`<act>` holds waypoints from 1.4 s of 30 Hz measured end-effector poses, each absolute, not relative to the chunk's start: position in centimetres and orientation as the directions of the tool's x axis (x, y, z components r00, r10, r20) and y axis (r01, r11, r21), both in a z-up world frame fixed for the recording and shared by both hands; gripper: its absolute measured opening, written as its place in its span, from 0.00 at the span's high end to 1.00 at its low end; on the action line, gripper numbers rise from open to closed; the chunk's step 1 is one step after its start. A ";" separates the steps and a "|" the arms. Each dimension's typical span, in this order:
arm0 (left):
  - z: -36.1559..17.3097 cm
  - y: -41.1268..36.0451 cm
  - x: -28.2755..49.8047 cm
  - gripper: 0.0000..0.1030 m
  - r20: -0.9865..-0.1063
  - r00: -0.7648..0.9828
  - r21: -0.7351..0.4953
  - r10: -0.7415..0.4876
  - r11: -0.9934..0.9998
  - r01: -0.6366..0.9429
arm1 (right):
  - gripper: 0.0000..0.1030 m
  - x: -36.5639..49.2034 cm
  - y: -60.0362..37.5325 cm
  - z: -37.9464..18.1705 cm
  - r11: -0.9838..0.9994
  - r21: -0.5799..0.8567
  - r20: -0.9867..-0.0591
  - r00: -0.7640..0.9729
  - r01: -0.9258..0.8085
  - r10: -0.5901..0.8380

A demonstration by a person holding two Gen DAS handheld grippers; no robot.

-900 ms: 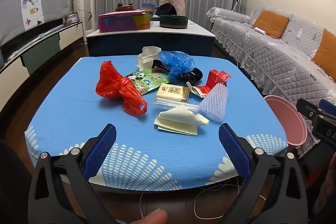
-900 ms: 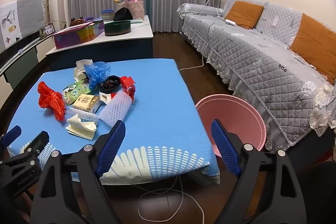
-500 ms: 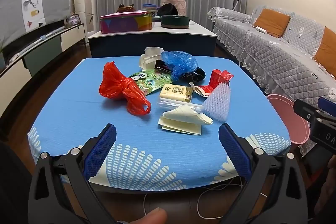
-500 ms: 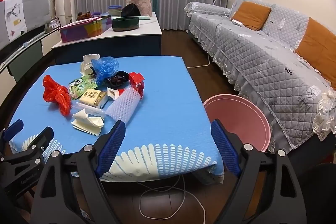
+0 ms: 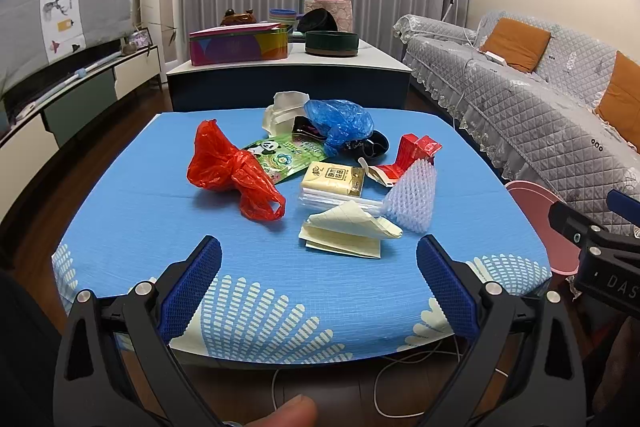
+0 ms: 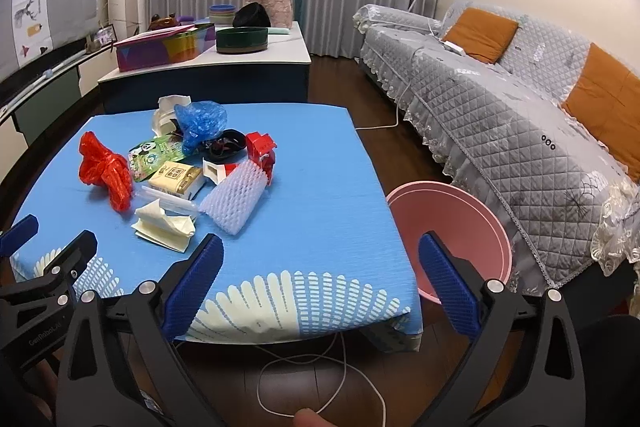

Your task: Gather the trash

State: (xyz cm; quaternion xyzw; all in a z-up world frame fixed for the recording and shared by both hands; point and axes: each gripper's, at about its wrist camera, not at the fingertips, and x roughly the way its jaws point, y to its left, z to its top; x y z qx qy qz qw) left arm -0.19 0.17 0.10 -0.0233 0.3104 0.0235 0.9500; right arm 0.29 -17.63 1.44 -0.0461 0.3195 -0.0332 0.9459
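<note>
Left wrist, blue tablecloth (image 5: 152,211), grey sofa (image 5: 520,107)

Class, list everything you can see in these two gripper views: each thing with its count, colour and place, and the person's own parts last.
table: one, blue cloth, centre
red plastic bag: one, table's left side
blue plastic bag: one, far end of pile
green panda wrapper: one, between the bags
tissue pack: one, cream, mid-pile
folded paper: one, pale yellow, nearest pile edge
foam net sleeve: one, white, right of paper
red carton: one, behind the sleeve
pink bin: one, floor, right of table
sofa: one, grey quilted, right
orange cushions: two, on sofa
left gripper: blue fingers, open, empty
right gripper: blue fingers, open, empty
</note>
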 end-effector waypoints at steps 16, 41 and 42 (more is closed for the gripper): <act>0.1 0.2 -0.2 0.08 -0.585 0.810 -0.032 0.035 0.997 -0.065 | 0.07 0.1 -17.3 1.7 0.991 -0.129 -0.586 0.803 0.039 -0.107; 0.1 0.2 -0.2 0.08 -0.584 0.811 -0.032 0.034 0.997 -0.064 | 0.07 0.0 -17.0 1.8 0.991 -0.132 -0.581 0.807 0.036 -0.106; 0.1 0.2 -0.2 0.08 -0.584 0.811 -0.031 0.034 0.997 -0.064 | 0.07 0.0 -17.0 1.8 0.990 -0.133 -0.580 0.807 0.036 -0.107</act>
